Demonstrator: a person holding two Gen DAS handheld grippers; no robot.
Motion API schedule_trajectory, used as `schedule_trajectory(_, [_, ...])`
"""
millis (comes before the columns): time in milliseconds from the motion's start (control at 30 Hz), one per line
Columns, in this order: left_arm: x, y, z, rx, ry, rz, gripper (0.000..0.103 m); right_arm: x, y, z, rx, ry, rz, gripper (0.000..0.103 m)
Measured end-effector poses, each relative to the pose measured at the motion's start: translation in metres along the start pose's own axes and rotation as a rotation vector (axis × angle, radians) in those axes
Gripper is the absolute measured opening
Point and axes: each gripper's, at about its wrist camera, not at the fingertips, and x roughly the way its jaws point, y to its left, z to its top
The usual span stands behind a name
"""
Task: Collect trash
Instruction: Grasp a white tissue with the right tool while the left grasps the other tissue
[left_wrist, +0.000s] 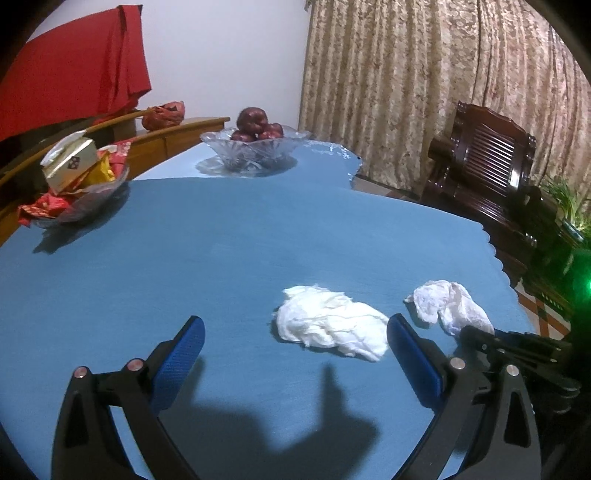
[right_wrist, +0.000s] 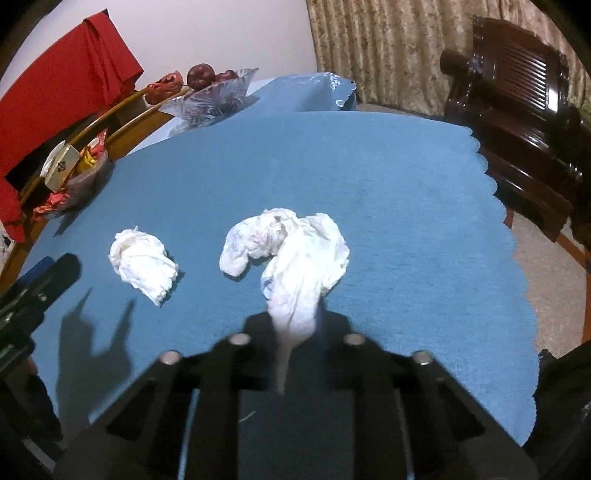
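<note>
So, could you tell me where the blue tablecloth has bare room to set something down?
Bare: the wide middle of the blue tablecloth, between the cut-glass apple bowl, the glass snack dish and the two crumpled white tissues. Crowded: the near right, around the tissues and both grippers.

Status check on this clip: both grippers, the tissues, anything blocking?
Right gripper shut on the stained tissue. Left gripper open, fingers apart, short of the white tissue, which lies loose on the blue tablecloth. Nothing in the way.

Bench cloth (left_wrist: 258, 236) blue, scalloped edge. Tissues (left_wrist: 328, 325) white. Curtain (left_wrist: 424, 81) beige, floral pattern. Draped cloth (left_wrist: 74, 74) red. Apples (left_wrist: 255, 125) dark red. Hand-held gripper pads (left_wrist: 181, 354) blue.
</note>
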Motion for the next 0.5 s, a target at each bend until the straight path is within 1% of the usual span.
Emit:
schedule_trajectory(133, [0.012, -0.011, 0.002, 0.012, 0.021, -0.012, 0.097, -0.009, -0.007, 0.003, 0.022, -0.034, -0.007, 0.011])
schedule_trajectory(267, [0.033, -0.021, 0.002, 0.026, 0.07, -0.017, 0.097, -0.016, -0.015, 0.007, 0.042, -0.059, -0.01, 0.011])
schedule_trajectory(333, [0.041, -0.023, 0.001, 0.026, 0.094, -0.02, 0.095, -0.02, -0.019, 0.009, 0.046, -0.069, -0.007, 0.011])
schedule_trajectory(367, [0.045, -0.025, 0.001, 0.028, 0.109, -0.022, 0.091, -0.021, -0.02, 0.009, 0.049, -0.072, -0.005, 0.011])
schedule_trajectory(400, [0.049, -0.026, -0.001, 0.028, 0.122, -0.035, 0.083, -0.023, -0.021, 0.01, 0.051, -0.075, -0.002, 0.011])
schedule_trajectory(433, [0.051, -0.026, -0.002, 0.026, 0.134, -0.047, 0.078, -0.025, -0.023, 0.01, 0.054, -0.078, 0.001, 0.011])
schedule_trajectory(467, [0.054, -0.027, -0.003, 0.023, 0.146, -0.053, 0.069, -0.026, -0.024, 0.009, 0.056, -0.08, 0.003, 0.011])
schedule_trajectory(500, [0.054, -0.027, -0.004, 0.024, 0.146, -0.048, 0.057, -0.028, -0.024, 0.009, 0.057, -0.082, 0.004, 0.011])
